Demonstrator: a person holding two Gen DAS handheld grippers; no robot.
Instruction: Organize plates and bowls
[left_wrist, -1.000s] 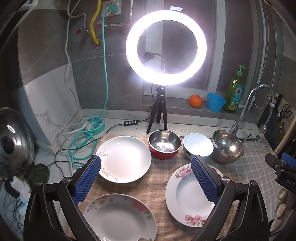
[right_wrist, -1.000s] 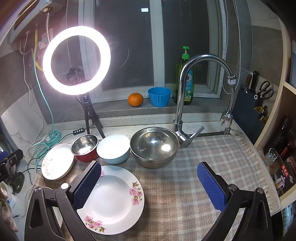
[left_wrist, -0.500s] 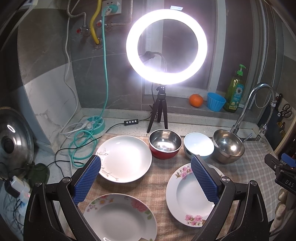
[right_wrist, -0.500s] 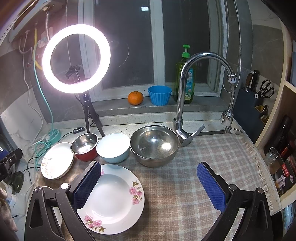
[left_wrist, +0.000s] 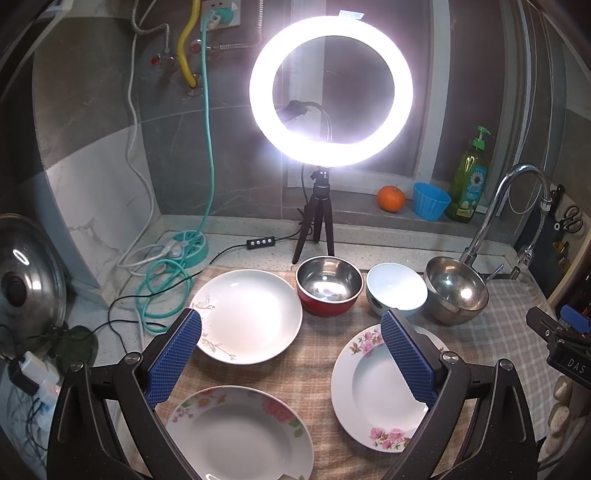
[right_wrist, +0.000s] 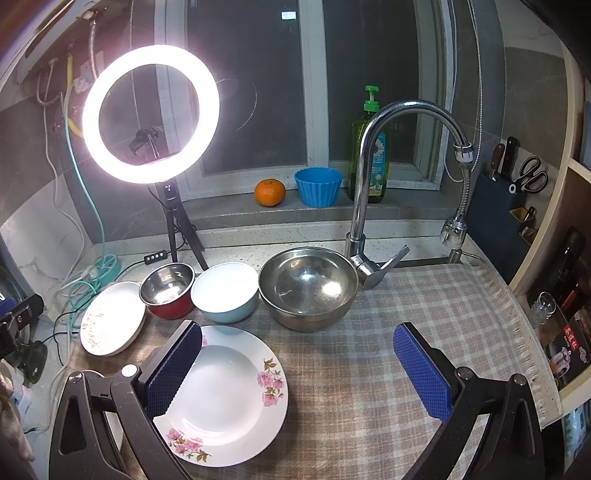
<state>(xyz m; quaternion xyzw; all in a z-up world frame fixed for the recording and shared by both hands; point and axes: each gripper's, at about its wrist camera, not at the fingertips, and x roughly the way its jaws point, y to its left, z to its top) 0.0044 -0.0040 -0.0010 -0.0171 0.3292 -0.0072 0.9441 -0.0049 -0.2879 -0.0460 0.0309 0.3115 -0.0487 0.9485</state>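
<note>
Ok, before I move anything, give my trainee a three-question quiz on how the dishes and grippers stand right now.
1. True or false: the left gripper is shut on a plate.
2. How many bowls stand in the row behind the plates?
3. Which dish sits nearest the tap? A) red bowl B) pale blue bowl C) large steel bowl

Key:
1. False. Its fingers are spread and hold nothing; the right gripper is open too.
2. Three.
3. C.
</note>
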